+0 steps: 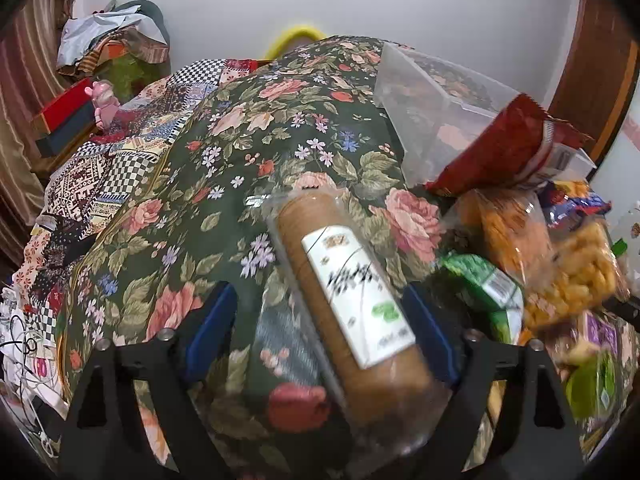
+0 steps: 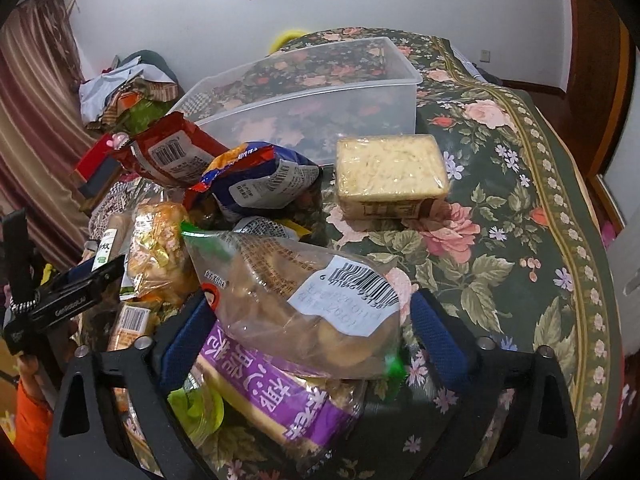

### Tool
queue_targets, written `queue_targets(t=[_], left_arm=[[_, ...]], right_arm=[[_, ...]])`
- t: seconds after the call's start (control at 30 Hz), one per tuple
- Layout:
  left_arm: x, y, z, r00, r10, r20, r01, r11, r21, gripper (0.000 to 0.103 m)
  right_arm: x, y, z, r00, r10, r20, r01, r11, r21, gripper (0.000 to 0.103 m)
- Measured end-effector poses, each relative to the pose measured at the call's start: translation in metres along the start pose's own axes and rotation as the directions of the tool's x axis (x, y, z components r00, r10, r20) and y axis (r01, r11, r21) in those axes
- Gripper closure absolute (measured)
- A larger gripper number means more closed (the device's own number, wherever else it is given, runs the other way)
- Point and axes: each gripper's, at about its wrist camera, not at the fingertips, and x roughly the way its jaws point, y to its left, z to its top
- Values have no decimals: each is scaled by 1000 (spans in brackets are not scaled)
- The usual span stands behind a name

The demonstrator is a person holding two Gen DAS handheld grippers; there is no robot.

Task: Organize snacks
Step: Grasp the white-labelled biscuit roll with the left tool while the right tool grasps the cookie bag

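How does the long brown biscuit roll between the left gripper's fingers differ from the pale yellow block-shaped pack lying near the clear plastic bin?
The long brown biscuit roll is a cylinder; the pale yellow block-shaped pack is a flat-sided slab. The roll carries a white label along its side; the block's print sits on its front edge only. The roll lies between the left gripper fingers; the block lies apart from both grippers beside the clear plastic bin. Both are wrapped in clear film and rest on the floral cloth.
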Motion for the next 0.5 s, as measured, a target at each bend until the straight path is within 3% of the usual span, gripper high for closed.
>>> queue_targets(t=[0.13,0.2,0.3,0.37,0.5], left_arm=[[7,-3,4,1000,19,9,-19,1000,-3,32],[4,-4,5,1000,21,22,-21,1000,4,49],[0,-4,5,999,22,24,-23,999,34,65],[-3,-1,5,1000,-1,10,1,999,32,65],[-9,1,2,1000,-14,1,14,999,32,65]], right_arm=[[2,1,1,1000,-21,-7,21,1000,-11,32],[1,-2,1,1000,-22,-1,22,1000,-3,38],[-2,-8,3,1000,-8,9,8,1000,19,45],[-4,-10,3,1000,-4,16,4,1000,17,52],[-10,-8,4,999,-14,39,14,1000,-4,56]])
